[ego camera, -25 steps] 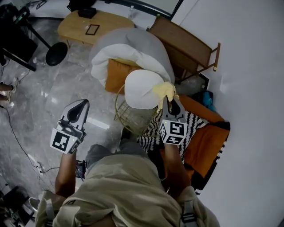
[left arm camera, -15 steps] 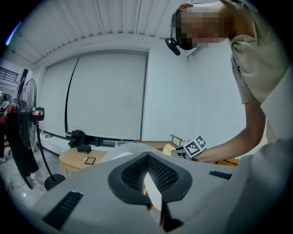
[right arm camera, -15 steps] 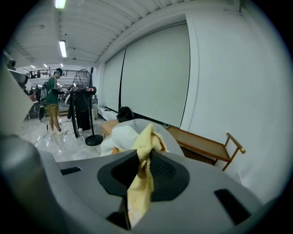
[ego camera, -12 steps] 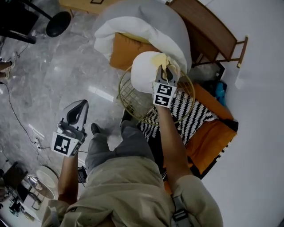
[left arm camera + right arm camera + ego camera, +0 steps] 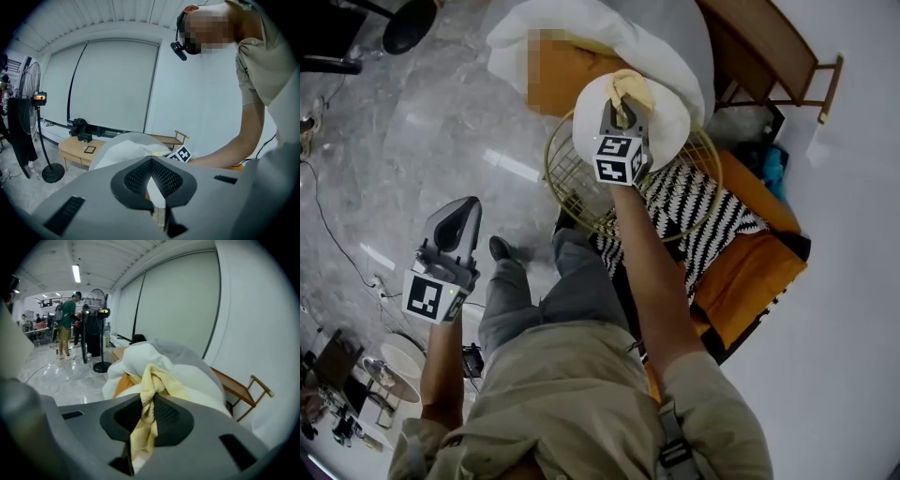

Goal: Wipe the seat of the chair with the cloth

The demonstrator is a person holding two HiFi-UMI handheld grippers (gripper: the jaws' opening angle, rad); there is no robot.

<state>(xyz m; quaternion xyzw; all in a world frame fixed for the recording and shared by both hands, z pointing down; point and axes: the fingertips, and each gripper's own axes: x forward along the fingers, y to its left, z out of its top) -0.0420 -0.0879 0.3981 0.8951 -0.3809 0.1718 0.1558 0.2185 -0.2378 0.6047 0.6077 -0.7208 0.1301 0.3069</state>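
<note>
Yellow cloth, clamped bunched in your right gripper, sits near the far edge of the gold wire chair's round white seat; hard strokes there could tug it loose, and your left gripper hangs closed, empty.

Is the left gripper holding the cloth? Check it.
No, the left gripper holds nothing; the cloth is pinched in the right gripper.

The cloth is soft yellow fabric, slightly fuzzy. The chair seat looks smooth and matt white, and its frame is thin golden metal wire. The floor is glossy grey stone. The right gripper is matt grey plastic.
</note>
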